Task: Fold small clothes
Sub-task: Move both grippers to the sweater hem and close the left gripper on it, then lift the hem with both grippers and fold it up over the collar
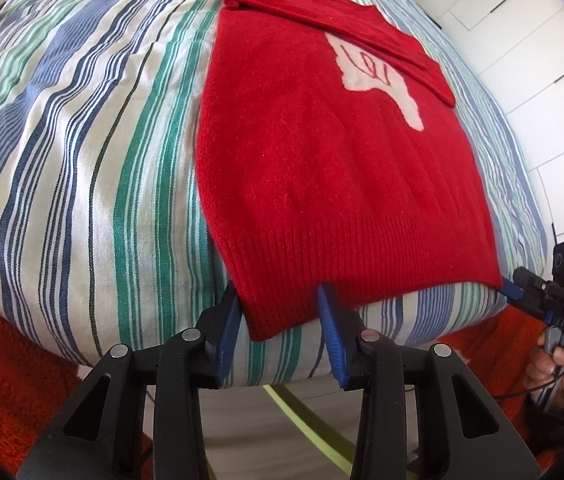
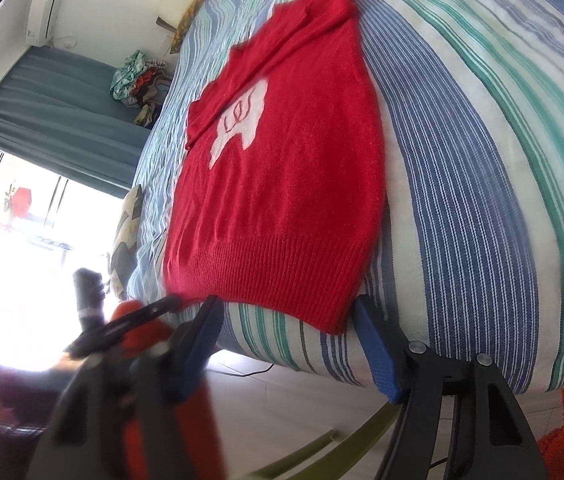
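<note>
A small red knit sweater [image 1: 322,152] with a white hand motif lies flat on the striped bed, sleeves folded in across the chest, ribbed hem hanging over the near edge. My left gripper [image 1: 282,312] is open, its blue pads either side of the hem's left corner. My right gripper [image 2: 286,320] is open, straddling the hem's right corner [image 2: 338,320]. The right gripper also shows in the left wrist view [image 1: 538,292], at the hem's other corner. The left gripper shows blurred in the right wrist view [image 2: 129,320].
The bed has a blue, green and white striped cover [image 1: 81,160]. An orange fluffy rug [image 1: 1,380] lies on the floor below. White wardrobe doors [image 1: 542,60] stand at the right. A pile of clothes [image 2: 141,80] and a bright window [image 2: 21,240] lie beyond the bed.
</note>
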Demonstrator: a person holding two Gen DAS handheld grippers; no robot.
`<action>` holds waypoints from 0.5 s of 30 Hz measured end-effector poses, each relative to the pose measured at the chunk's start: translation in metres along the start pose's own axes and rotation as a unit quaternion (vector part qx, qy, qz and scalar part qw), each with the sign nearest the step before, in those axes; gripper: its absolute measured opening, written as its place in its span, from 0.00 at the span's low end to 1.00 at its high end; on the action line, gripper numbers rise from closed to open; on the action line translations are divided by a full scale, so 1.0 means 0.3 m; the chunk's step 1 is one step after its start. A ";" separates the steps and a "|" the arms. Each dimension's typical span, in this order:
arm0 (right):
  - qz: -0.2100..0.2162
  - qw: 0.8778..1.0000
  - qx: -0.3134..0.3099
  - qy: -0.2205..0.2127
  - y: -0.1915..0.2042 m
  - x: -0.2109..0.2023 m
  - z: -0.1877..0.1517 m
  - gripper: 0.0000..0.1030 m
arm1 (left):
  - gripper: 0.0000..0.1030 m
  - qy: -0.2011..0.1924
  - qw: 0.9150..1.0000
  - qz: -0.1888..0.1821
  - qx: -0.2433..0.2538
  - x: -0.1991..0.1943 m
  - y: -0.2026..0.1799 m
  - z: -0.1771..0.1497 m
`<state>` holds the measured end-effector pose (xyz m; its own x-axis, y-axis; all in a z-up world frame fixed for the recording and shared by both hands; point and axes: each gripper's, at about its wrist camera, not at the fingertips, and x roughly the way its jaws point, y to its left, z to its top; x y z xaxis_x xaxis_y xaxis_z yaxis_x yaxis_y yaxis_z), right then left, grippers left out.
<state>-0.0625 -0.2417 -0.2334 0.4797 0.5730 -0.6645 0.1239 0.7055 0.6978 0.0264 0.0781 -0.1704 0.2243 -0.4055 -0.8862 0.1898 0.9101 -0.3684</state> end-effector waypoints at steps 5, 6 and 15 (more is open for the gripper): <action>-0.013 0.999 0.029 0.006 -0.034 0.032 0.011 0.18 | 0.06 0.001 1.000 -0.010 0.000 -0.008 0.001 -0.005; -0.020 0.999 0.035 0.008 -0.043 0.035 0.011 0.10 | 0.06 -0.002 1.000 -0.010 0.001 -0.017 0.000 -0.007; -0.030 0.998 -0.026 -0.048 0.060 -0.054 0.031 0.06 | 0.03 -0.044 0.992 -0.102 -0.063 -0.147 0.023 0.030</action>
<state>-0.0600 -0.2422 -0.2077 0.5542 0.4875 -0.6747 0.1109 0.7601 0.6403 0.0264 0.1015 -0.1313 0.2771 -0.5836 -0.7633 0.1208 0.8093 -0.5749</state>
